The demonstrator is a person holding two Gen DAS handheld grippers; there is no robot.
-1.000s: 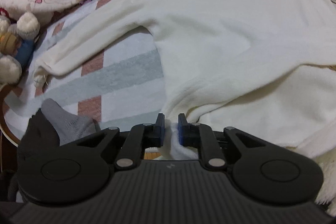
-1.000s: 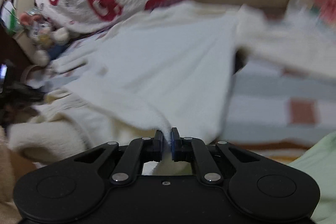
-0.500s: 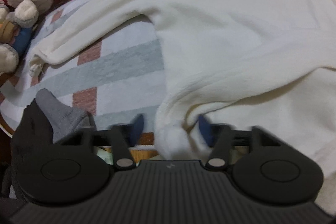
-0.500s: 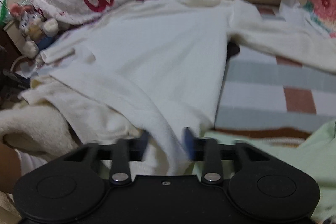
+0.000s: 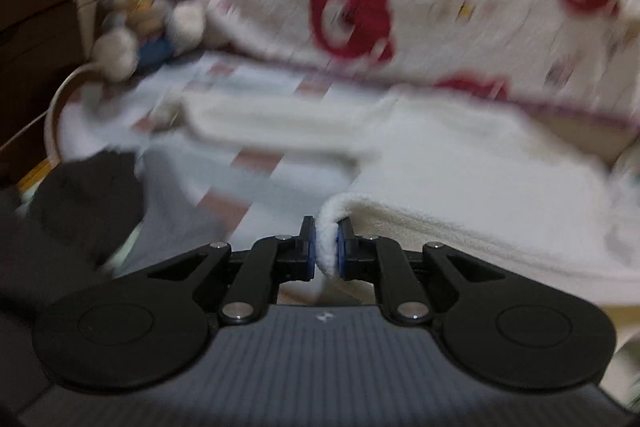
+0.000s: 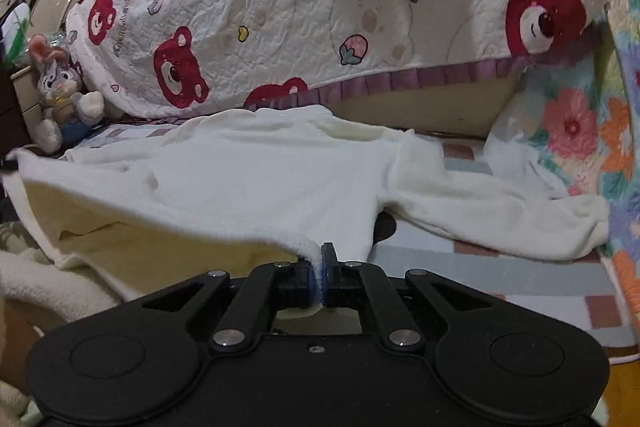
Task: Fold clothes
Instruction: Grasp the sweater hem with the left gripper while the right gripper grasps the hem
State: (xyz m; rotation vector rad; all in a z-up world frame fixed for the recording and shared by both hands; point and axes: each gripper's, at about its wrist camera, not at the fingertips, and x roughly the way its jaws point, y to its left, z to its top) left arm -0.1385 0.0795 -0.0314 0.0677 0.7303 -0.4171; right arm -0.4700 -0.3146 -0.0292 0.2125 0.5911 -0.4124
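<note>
A cream fleece sweater lies front-up on the striped bed sheet, its right sleeve stretched out toward the floral pillow. My right gripper is shut on the sweater's bottom hem, which is lifted off the bed so the yellowish inner side shows beneath. In the blurred left wrist view my left gripper is shut on a rolled edge of the same sweater, and the left sleeve runs off to the left.
A quilt with red bears is heaped behind the sweater. A plush rabbit sits at the far left by the bed edge. A floral pillow lies at right. A dark garment lies at left near my left gripper.
Both grippers were shut, stood open around the hem half a second ago, and have now shut on it again. Both have lifted, so the views look level across the bed.
</note>
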